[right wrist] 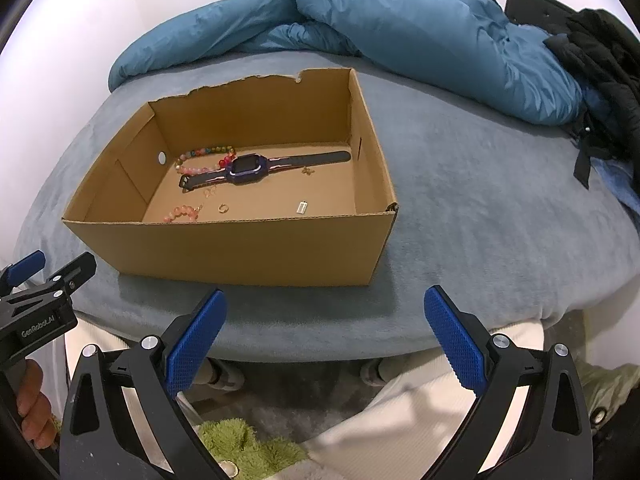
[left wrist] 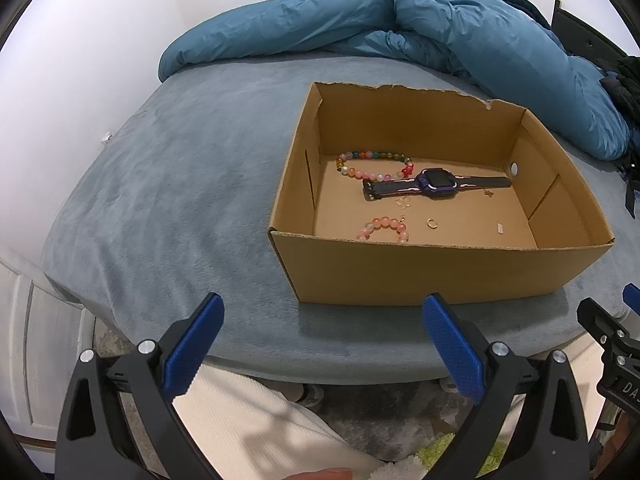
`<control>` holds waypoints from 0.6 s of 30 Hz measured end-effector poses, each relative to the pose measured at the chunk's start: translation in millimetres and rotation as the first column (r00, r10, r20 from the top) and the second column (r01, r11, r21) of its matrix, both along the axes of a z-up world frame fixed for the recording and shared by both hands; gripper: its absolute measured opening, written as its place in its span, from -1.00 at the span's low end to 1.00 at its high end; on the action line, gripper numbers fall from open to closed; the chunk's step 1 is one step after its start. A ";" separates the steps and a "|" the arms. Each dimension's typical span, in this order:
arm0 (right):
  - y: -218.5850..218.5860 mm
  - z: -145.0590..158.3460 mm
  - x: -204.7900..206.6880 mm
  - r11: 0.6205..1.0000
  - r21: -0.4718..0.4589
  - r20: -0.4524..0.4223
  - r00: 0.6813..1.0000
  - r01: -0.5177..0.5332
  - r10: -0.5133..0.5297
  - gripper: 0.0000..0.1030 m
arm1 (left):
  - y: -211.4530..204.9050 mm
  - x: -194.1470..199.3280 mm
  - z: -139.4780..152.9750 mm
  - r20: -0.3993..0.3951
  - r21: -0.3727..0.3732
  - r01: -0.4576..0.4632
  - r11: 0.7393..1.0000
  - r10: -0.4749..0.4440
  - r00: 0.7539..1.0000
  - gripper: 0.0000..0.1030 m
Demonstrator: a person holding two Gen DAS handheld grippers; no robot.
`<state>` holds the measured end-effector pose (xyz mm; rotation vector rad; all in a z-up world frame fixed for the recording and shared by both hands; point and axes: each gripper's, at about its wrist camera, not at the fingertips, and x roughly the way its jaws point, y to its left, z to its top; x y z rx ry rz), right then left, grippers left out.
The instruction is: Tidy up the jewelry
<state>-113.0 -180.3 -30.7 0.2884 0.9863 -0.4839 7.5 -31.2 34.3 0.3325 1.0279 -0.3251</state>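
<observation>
Both claws hang wide open and empty at the bed's near edge, the left gripper and the right gripper; the left one's body reads "GenRobot.AI". At twelve o'clock from them the cardboard box holds a purple smartwatch, a multicoloured bead bracelet at its ten o'clock, a pink bead bracelet at seven and a gold ring at six.

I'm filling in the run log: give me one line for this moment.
left gripper: open, empty | right gripper: open, empty | watch, bead bracelets, ring: in cardboard box on bed
</observation>
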 end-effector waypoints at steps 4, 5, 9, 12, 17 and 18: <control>0.6 0.8 0.2 1.000 0.002 -0.004 1.000 -0.006 0.006 0.84 | 4.3 0.6 -2.4 -0.003 0.012 0.001 1.000 -0.001 1.000 0.89; 0.7 1.5 0.0 1.000 0.002 -0.004 1.000 -0.006 0.006 0.84 | 5.5 0.6 -3.0 -0.005 0.020 0.004 1.000 -0.004 1.000 0.89; 0.3 5.9 1.6 1.000 0.016 -0.005 1.000 -0.003 0.003 0.84 | 11.1 1.1 -2.8 -0.006 0.048 0.012 0.999 -0.012 1.000 0.89; 1.2 10.6 4.2 1.000 0.014 -0.004 1.000 -0.004 0.004 0.84 | 15.7 3.0 -0.6 0.003 0.063 0.010 0.998 -0.011 1.000 0.89; 2.9 11.4 11.3 1.000 0.002 0.000 1.000 0.005 -0.005 0.84 | 26.9 10.8 0.6 0.034 0.068 -0.010 0.998 0.007 0.999 0.89; 1.7 10.5 12.3 1.000 0.002 -0.001 1.000 0.008 -0.008 0.84 | 28.0 12.4 0.2 0.036 0.066 -0.016 0.998 0.014 0.999 0.89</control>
